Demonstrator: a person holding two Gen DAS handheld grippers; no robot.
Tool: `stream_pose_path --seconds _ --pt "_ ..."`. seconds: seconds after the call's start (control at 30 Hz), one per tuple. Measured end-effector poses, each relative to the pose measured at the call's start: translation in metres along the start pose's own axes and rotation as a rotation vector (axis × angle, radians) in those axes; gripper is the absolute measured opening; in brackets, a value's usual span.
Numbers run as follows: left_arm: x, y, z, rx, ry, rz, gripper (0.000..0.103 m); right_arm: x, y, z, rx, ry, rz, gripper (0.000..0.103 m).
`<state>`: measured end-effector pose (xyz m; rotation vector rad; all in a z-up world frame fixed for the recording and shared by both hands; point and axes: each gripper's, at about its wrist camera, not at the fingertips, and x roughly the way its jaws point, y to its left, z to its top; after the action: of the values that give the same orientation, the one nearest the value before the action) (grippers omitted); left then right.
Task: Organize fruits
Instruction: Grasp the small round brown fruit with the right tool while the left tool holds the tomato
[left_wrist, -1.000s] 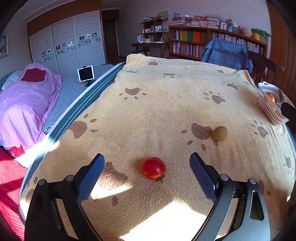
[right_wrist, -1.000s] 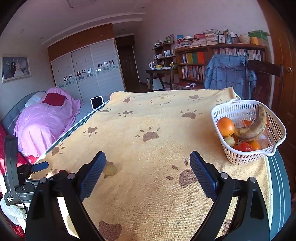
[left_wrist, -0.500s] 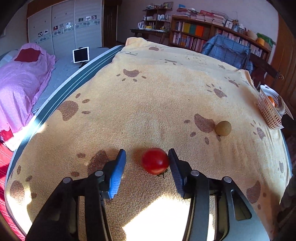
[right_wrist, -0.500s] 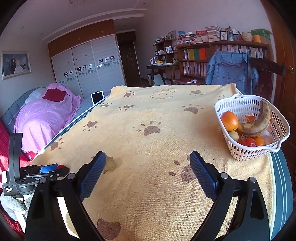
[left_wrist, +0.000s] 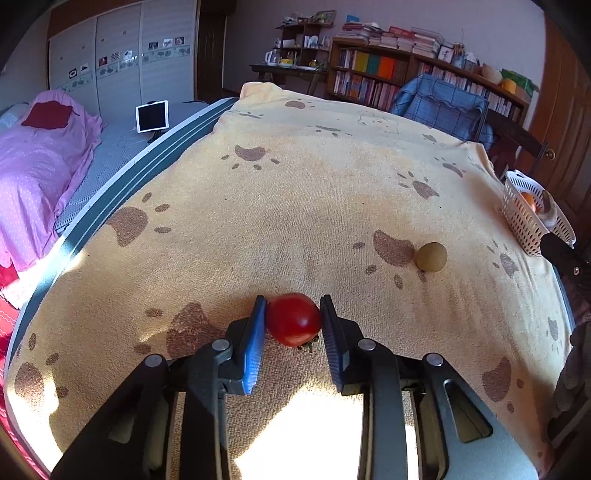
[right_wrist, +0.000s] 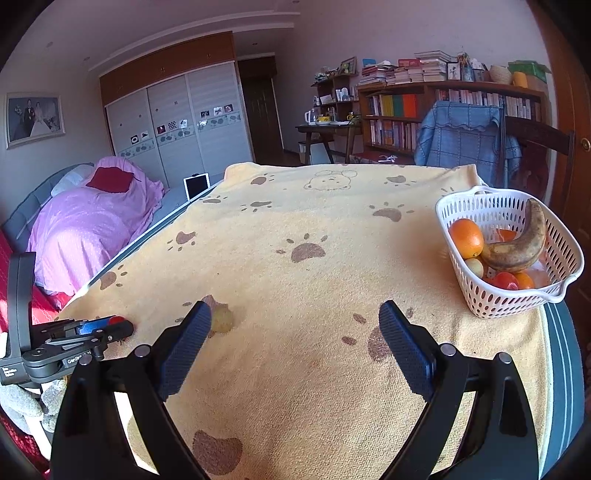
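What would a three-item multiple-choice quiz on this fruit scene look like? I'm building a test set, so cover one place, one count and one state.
1. Where is the banana?
A. in the basket
B. on the towel
C. on the bed

2. How many fruits lie loose on the towel?
A. four
B. none
C. two

3. What is the left claw doing?
A. standing wide open over bare towel
B. shut on the tomato
C. holding the basket

Answers:
1 A, the banana leans inside the white basket.
2 C, only the tomato and the kiwi are outside the basket.
3 B, both blue pads press on the tomato's sides.
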<state>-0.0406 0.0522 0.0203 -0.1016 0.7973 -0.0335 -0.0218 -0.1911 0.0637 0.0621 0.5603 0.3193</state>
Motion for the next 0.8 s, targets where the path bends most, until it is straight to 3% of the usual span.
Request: stream_pose_path --seconds 0.37,0.43,0.5,0.63,0.8 --pt "-0.007 -0.006 0.002 0.044 -0.047 0.005 0.03 0.035 0.033 0.004 -0.074 0.117 0.049 0.093" --pt "-0.006 -0.005 0.001 0.038 -0.045 0.004 0.03 0.047 0.042 0.004 -0.099 0.145 0.055 0.089" --pt "-0.006 -0.004 0.001 0.031 -0.046 -0.002 0.03 0.061 0.05 0.002 -0.123 0.185 0.062 0.076" --pt "-0.005 -0.001 0.0 0.016 -0.046 -0.014 0.03 0.083 0.061 -0.001 -0.149 0.254 0.077 0.063" --pt "-0.003 0.003 0.001 -0.008 -0.035 -0.029 0.03 0.097 0.069 -0.002 -0.164 0.285 0.079 0.051"
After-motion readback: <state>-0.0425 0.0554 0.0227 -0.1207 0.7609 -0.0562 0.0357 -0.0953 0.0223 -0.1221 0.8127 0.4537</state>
